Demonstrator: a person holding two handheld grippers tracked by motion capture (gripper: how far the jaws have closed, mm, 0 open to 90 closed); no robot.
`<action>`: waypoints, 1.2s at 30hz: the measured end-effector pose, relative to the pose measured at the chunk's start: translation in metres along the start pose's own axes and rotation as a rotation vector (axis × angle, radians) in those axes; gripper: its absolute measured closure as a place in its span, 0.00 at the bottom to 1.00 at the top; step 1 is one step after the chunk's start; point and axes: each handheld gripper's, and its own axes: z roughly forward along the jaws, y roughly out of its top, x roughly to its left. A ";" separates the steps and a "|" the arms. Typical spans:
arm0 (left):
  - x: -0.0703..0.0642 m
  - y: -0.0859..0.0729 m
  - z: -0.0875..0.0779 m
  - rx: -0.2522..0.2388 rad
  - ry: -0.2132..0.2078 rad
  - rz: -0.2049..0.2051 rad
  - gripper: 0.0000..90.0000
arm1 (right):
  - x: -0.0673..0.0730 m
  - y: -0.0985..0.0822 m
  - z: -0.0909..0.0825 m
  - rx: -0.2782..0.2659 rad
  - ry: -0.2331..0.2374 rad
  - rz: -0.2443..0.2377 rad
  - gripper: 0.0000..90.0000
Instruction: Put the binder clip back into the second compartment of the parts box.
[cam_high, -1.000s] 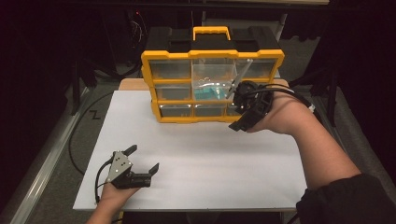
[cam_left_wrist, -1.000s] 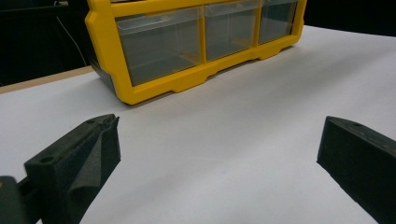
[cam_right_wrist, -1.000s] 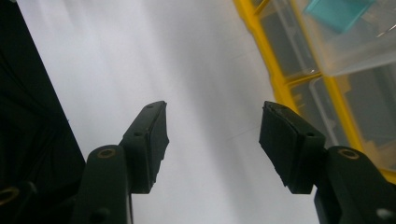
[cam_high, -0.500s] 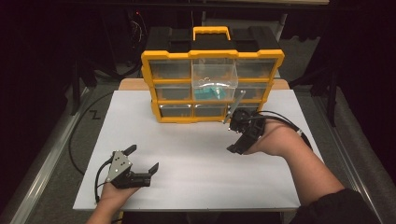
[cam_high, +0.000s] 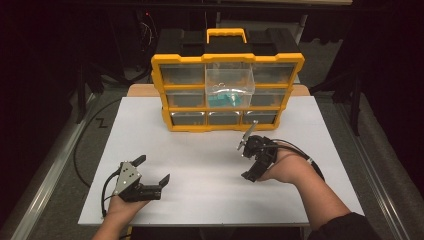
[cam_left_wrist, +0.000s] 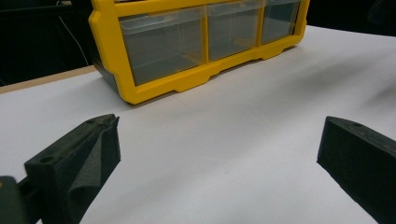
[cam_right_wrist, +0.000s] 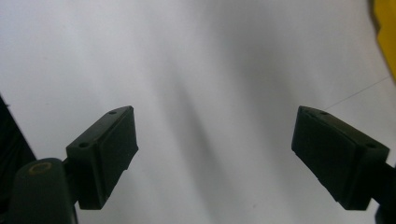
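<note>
A yellow organizer (cam_high: 227, 92) with clear drawers stands upright at the back of the white tabletop (cam_high: 200, 200). Its middle drawer (cam_high: 229, 80) is pulled out, with a teal thing (cam_high: 222, 98) inside. My right gripper (cam_high: 246, 162) hovers low over the table in front of the organizer's right half. Its jaws have just been opening and nothing is between them (cam_right_wrist: 215, 144). At the front left, my left gripper (cam_high: 154, 168) rests open and empty, pointing toward the organizer (cam_left_wrist: 196, 37).
A yellow corner of the organizer (cam_right_wrist: 385, 32) shows at the upper right of the right gripper view. Black cables trail from both grippers. The table's edges drop to a dark floor with a metal rail (cam_high: 45, 170) at the left.
My right hand has dropped from the organizer's drawers down to just above the table, toward the person, and its jaws stand wider. The left gripper has not moved.
</note>
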 end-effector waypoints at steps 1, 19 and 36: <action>0.000 0.000 0.000 0.003 0.000 0.001 0.00 | 0.000 -0.001 0.005 0.002 0.000 -0.002 0.14; 0.000 0.000 0.001 0.006 0.000 0.000 0.00 | 0.009 -0.016 0.054 -0.032 -0.020 0.047 0.01; 0.001 0.001 0.002 0.016 0.002 -0.029 0.00 | 0.013 -0.051 0.058 -0.402 -0.055 0.190 0.01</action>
